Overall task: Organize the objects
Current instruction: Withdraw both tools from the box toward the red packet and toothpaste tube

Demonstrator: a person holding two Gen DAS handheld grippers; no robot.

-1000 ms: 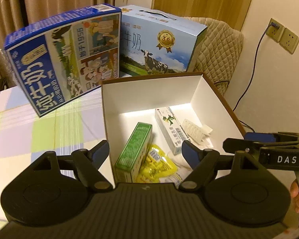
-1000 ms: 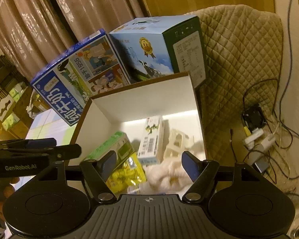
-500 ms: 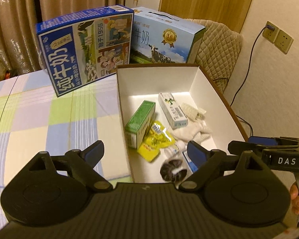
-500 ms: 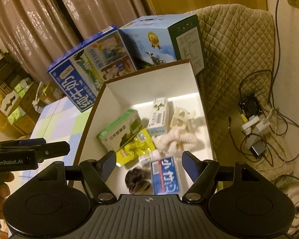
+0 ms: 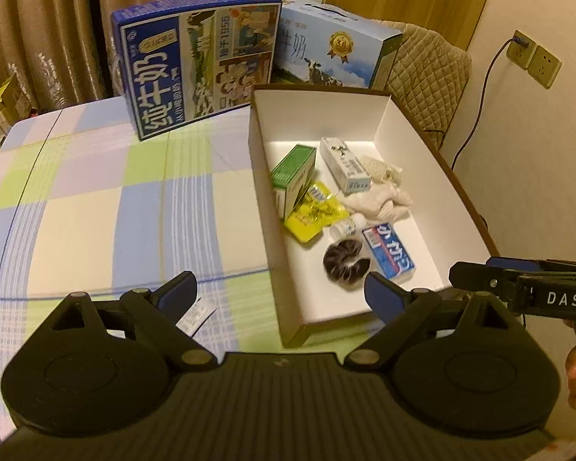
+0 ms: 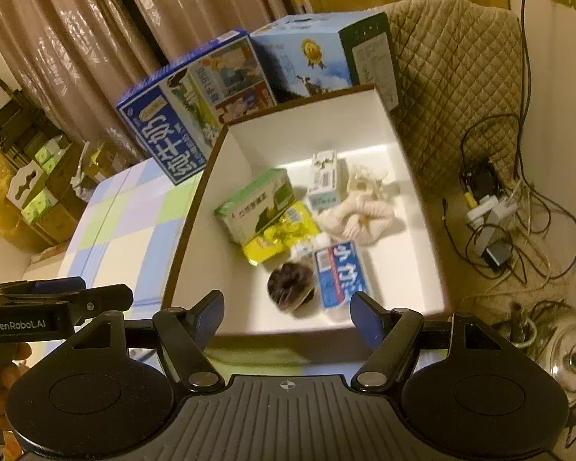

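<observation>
A white open box (image 5: 422, 146) (image 6: 299, 130) with brown edges holds several items: a green carton (image 5: 293, 169) (image 6: 255, 207), a yellow pouch (image 5: 314, 215) (image 6: 282, 236), a white tube box (image 5: 345, 169) (image 6: 324, 180), a cream cloth (image 5: 380, 199) (image 6: 359, 217), a blue-and-white pack (image 5: 388, 251) (image 6: 340, 274) and a dark scrunchie (image 5: 345, 263) (image 6: 290, 286). My left gripper (image 5: 282, 294) is open above the box's near left corner, holding nothing. My right gripper (image 6: 288, 317) is open over the box's near edge, also empty. A small white sachet (image 5: 195, 317) lies on the tablecloth by the left finger.
Two milk cartons stand behind the box, a dark blue one (image 5: 196, 61) (image 6: 188, 103) and a light blue one (image 5: 334, 44) (image 6: 318, 53). A checked cloth (image 5: 107, 199) covers the table. A quilted chair (image 6: 457, 77), cables and a power strip (image 6: 487, 207) sit to the right.
Both grippers have drawn back and up from the box, so more of its contents and the table show. Both stay open and empty.
</observation>
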